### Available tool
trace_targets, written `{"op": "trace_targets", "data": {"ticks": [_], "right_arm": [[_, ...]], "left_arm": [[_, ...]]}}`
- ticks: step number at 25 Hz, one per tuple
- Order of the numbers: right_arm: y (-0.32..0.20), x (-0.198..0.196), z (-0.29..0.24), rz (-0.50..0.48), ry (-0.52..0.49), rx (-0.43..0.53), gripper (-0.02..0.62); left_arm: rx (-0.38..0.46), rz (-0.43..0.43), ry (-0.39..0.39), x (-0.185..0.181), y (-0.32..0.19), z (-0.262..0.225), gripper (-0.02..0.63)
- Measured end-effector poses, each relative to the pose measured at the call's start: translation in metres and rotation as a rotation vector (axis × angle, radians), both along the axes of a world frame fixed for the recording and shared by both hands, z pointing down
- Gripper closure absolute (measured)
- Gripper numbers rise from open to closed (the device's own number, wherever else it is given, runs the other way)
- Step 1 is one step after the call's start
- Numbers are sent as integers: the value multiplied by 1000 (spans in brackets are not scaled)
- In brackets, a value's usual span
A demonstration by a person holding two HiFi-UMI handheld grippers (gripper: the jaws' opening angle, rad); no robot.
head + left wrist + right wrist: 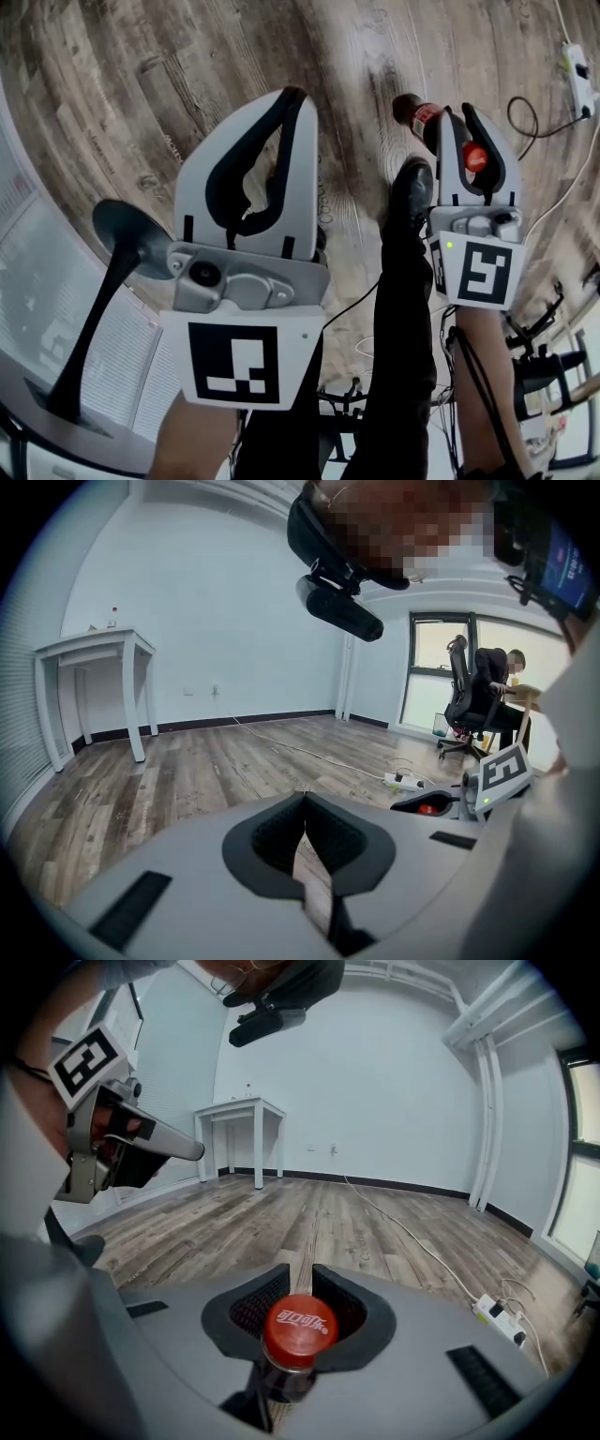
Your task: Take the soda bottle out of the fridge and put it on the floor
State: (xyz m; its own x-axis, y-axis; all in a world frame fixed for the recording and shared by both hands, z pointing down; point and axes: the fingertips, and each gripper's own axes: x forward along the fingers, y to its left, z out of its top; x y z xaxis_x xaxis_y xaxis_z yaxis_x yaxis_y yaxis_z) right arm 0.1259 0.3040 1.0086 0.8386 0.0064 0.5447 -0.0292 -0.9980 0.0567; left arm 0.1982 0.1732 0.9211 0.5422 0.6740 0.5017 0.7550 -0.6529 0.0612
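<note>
Soda bottle (pixel 298 1327), just one, sat gripped at its neck in our right claw (pixel 300 1277); our left claw (pixel 302 799) was clenched shut.

Pale walls (pixel 234 611) enclose a wood-plank floor (pixel 187 771), white table (pixel 94 649), window (pixel 439 672).

The left gripper (pixel 292 98) was held up close under the head, pointing away from the body. Its jaws were closed together with nothing between them. The bare left forearm (pixel 192 436) reached up to it from below. The right gripper (pixel 461 117) sat farther from the head, off to the right, at the end of the right forearm (pixel 483 394). Its jaws were clamped on the neck of the bottle (pixel 419 117), just under the red cap (pixel 298 1326).
</note>
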Motion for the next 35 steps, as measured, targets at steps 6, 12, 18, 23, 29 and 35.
{"op": "trace_targets", "data": {"ticks": [6,12,18,23,29,35], "right_arm": [[2,-11,21,7,-58,-5,506],[-1,-8,34,5,-72,-18,505],[-4,-9,46,-4,-115,-24,503],[-4,-7,56,-7,-137,-36,503],[-6,-4,64,-19,-149,-41,499],[-12,8,60,-40,-126,-52,482]], "left_arm": [[10,9,-10,-5,-3,7,590],[17,16,-13,-4,-8,10,590],[19,19,-17,-4,-9,11,589],[17,16,-16,-3,-11,11,589],[18,17,-17,-7,-13,11,589],[4,9,-16,-9,-10,6,589]]}}
